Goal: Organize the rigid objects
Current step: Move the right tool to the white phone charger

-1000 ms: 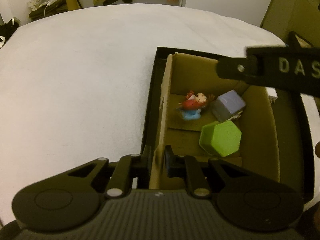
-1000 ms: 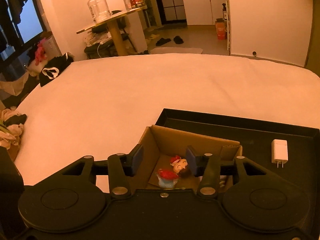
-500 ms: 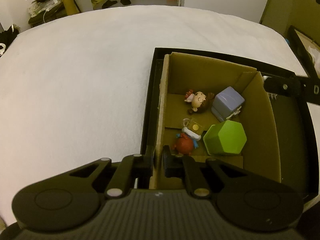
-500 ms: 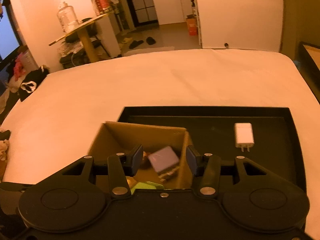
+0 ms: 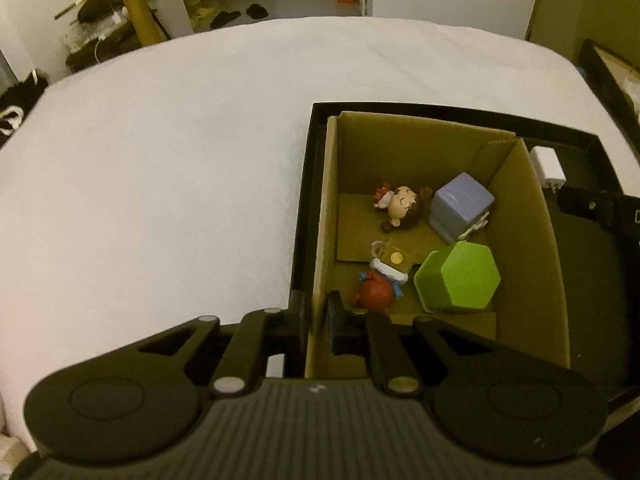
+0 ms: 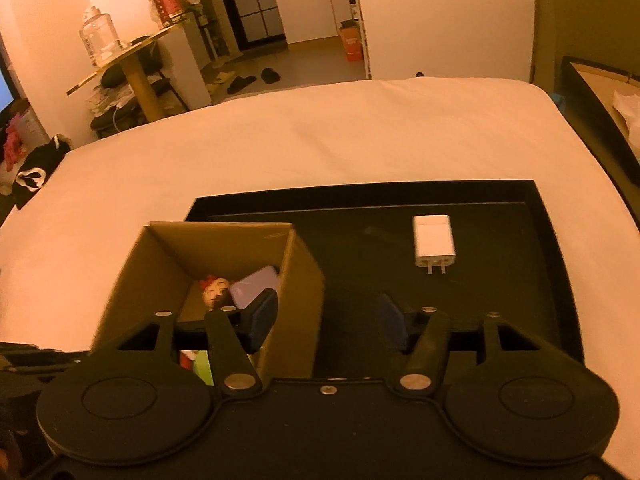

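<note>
A cardboard box stands in the left part of a black tray. My left gripper is shut on the box's left wall near its front corner. Inside lie a cartoon head figurine, a lavender cube, a green hexagonal block and a red figurine with a small mug. My right gripper hangs over the box's right wall, its jaws opening and pressing on nothing. A white charger lies on the tray beyond it.
The tray rests on a broad white padded surface. A second black tray with cardboard sits past the right edge. A wooden side table with jars stands on the floor behind, with shoes nearby.
The right gripper has slid rightward from above the box's middle to its right wall, and its jaws have widened. The red figurine has settled at the box's front left. The left gripper keeps its hold.
</note>
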`<action>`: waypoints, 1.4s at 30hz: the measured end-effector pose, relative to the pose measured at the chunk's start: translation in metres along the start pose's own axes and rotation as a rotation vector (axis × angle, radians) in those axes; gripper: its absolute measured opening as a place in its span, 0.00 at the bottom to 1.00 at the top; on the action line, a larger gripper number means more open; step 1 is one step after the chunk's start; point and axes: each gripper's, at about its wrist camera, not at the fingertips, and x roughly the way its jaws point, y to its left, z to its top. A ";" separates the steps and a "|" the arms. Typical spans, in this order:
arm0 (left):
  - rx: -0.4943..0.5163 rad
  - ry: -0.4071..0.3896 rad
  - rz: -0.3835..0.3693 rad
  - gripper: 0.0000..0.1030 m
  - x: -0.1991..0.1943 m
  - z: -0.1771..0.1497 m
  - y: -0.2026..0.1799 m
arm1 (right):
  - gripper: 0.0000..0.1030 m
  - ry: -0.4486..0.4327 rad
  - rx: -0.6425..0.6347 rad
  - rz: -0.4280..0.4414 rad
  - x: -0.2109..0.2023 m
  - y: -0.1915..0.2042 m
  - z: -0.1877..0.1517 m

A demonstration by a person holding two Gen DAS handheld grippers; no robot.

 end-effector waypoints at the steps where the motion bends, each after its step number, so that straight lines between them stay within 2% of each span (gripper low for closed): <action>1: 0.005 0.000 0.007 0.10 0.001 0.000 -0.002 | 0.58 0.000 -0.002 -0.005 0.001 -0.003 -0.001; 5: 0.018 0.007 0.035 0.11 0.003 0.002 -0.006 | 0.59 0.001 -0.005 -0.014 0.006 -0.013 -0.003; 11: 0.055 0.017 0.083 0.12 0.006 0.004 -0.015 | 0.65 -0.006 0.005 -0.042 0.017 -0.030 -0.005; 14: 0.071 0.021 0.118 0.16 0.006 0.005 -0.022 | 0.66 -0.002 0.014 -0.059 0.025 -0.038 -0.006; 17: 0.082 0.028 0.151 0.28 0.008 0.007 -0.026 | 0.70 -0.003 0.025 -0.082 0.036 -0.046 -0.005; 19: 0.093 0.028 0.180 0.42 0.009 0.008 -0.029 | 0.72 -0.006 0.033 -0.095 0.044 -0.051 -0.003; 22: 0.122 0.024 0.218 0.51 0.010 0.009 -0.035 | 0.74 -0.012 0.036 -0.110 0.056 -0.057 0.001; 28: 0.172 0.037 0.276 0.56 0.016 0.010 -0.047 | 0.74 -0.004 0.036 -0.134 0.083 -0.065 0.008; 38: 0.185 0.052 0.300 0.57 0.022 0.013 -0.050 | 0.73 0.013 -0.005 -0.184 0.112 -0.068 0.012; 39: 0.188 0.053 0.301 0.57 0.022 0.012 -0.051 | 0.70 0.008 -0.017 -0.193 0.113 -0.066 0.011; 40: 0.190 0.054 0.302 0.57 0.022 0.012 -0.052 | 0.59 -0.002 -0.033 -0.199 0.113 -0.063 0.009; 41: 0.191 0.053 0.302 0.57 0.022 0.012 -0.052 | 0.52 -0.008 -0.048 -0.204 0.112 -0.062 0.009; 42: 0.193 0.050 0.301 0.57 0.022 0.012 -0.052 | 0.38 -0.009 -0.066 -0.209 0.112 -0.060 0.009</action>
